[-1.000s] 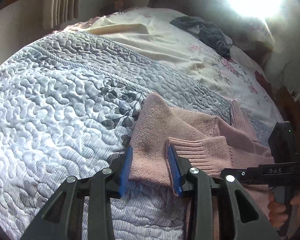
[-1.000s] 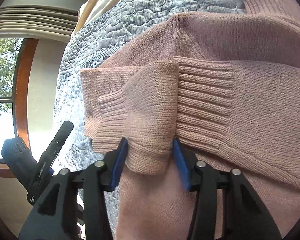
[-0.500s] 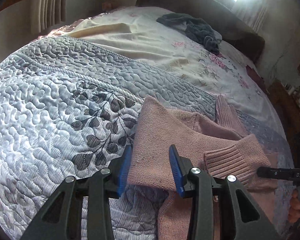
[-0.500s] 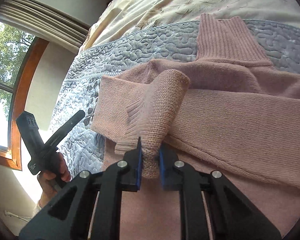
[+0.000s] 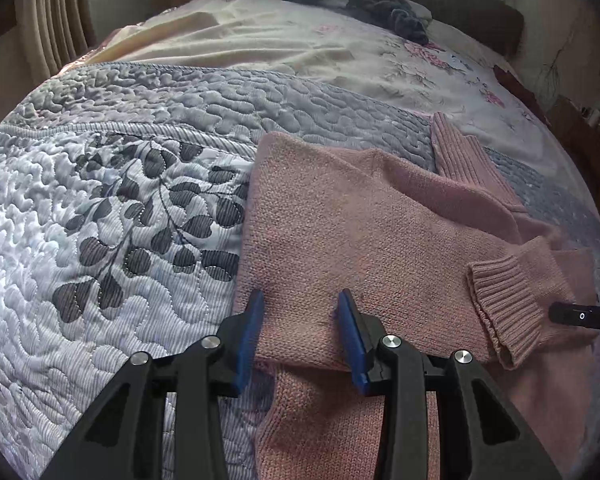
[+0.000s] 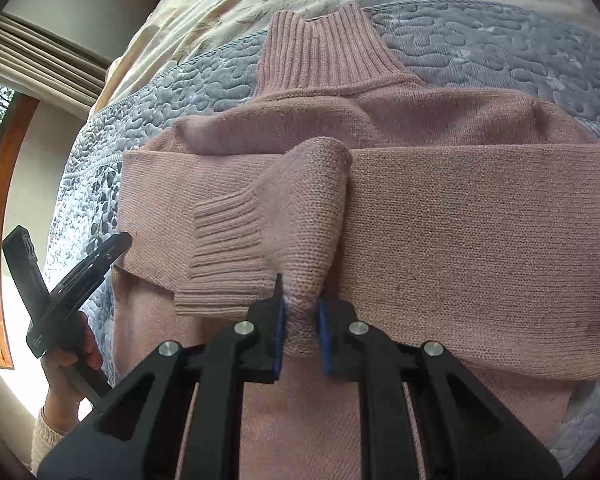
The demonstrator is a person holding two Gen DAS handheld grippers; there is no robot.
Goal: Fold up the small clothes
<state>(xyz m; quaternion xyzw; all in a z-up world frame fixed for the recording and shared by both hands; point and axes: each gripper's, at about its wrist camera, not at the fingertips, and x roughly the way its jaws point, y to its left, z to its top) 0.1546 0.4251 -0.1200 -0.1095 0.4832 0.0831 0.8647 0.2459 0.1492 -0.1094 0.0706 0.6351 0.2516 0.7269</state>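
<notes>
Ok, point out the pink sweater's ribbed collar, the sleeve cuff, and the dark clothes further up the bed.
ribbed collar [image 6: 324, 52]: right wrist view, middle of the ribbing.
sleeve cuff [image 6: 224, 252]: right wrist view, centre of the ribbed band.
dark clothes [image 5: 364, 4]: left wrist view, middle of the heap.

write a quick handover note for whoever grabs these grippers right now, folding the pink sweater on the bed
Right gripper: shut on the sleeve, pinching it just behind the ribbed cuff and holding it over the chest.
Left gripper: open, empty, jaws over the sweater's side edge.
Pink sweater: flat on the grey quilt, collar pointing away.
Done: the other sleeve lies folded across the body.
Left: lay the held sleeve down, then fold the body up.
</notes>
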